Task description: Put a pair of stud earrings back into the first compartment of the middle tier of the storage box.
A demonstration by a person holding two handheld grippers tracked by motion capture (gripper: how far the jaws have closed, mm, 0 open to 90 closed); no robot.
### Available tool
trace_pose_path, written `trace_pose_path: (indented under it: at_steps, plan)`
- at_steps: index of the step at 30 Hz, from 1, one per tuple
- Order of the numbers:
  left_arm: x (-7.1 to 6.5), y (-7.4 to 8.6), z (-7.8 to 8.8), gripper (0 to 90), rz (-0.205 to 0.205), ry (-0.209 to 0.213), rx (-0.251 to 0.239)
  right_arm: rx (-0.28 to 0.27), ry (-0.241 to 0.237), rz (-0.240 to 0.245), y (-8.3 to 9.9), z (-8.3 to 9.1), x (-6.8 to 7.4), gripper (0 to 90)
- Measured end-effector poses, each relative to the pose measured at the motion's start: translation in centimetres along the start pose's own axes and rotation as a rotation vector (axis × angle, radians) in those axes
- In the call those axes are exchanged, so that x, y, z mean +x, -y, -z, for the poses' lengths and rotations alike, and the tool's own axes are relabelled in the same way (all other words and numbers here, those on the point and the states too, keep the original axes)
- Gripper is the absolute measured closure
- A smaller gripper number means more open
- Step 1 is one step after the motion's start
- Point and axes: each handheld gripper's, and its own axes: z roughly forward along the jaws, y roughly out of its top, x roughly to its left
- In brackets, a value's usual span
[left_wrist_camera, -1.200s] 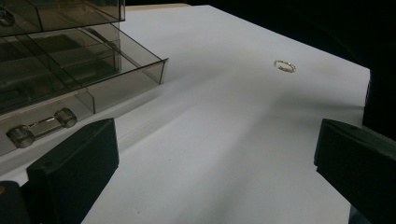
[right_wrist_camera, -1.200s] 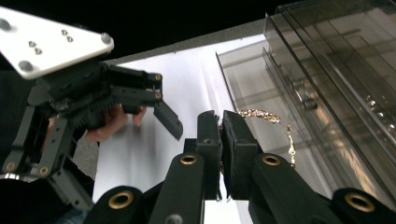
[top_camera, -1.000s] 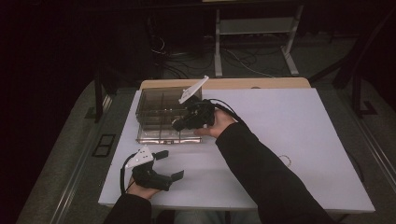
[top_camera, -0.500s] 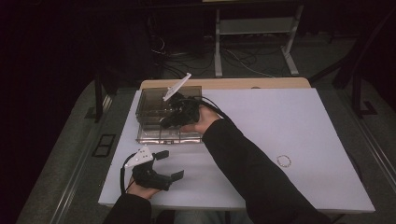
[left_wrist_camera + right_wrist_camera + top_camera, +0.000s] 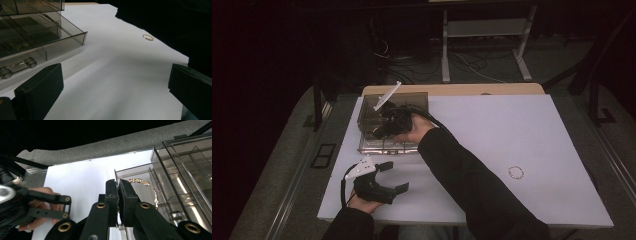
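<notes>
Low left of the high view: left gripper (image 5: 393,180), jaws wide apart, nothing between them, resting on the white table (image 5: 512,130). Up and centre-left: right gripper (image 5: 382,131), jaws pressed together on a gold chain (image 5: 140,181), over the open drawer of the clear organizer box (image 5: 377,107). Lower right: small ring (image 5: 515,172), well apart.

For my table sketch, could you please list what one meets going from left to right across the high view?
Left tongs → clear drawer box → right tongs over the box's open drawer → gold ring lying alone on the white table.
</notes>
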Motion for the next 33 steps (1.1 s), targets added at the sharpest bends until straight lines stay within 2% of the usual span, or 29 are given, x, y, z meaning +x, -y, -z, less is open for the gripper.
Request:
trace_pose_path:
  at_steps: [10,19,28,33]
  plan:
    - [0.0,0.0,0.0,0.0,0.001,0.005,0.0,0.022,0.001,-0.007,0.3,-2.3,-0.9,85.0]
    - [0.1,0.0,-0.1,0.0,0.005,0.012,0.002,0.012,0.003,-0.025,0.2,-3.3,-1.5,85.0]
    - [0.1,-0.1,0.0,0.0,0.004,0.015,-0.006,0.007,-0.004,-0.023,0.1,-4.6,-1.8,85.0]
    - [0.1,-0.1,0.0,0.0,0.004,0.015,-0.007,0.023,-0.006,-0.024,0.4,-5.6,-2.1,85.0]
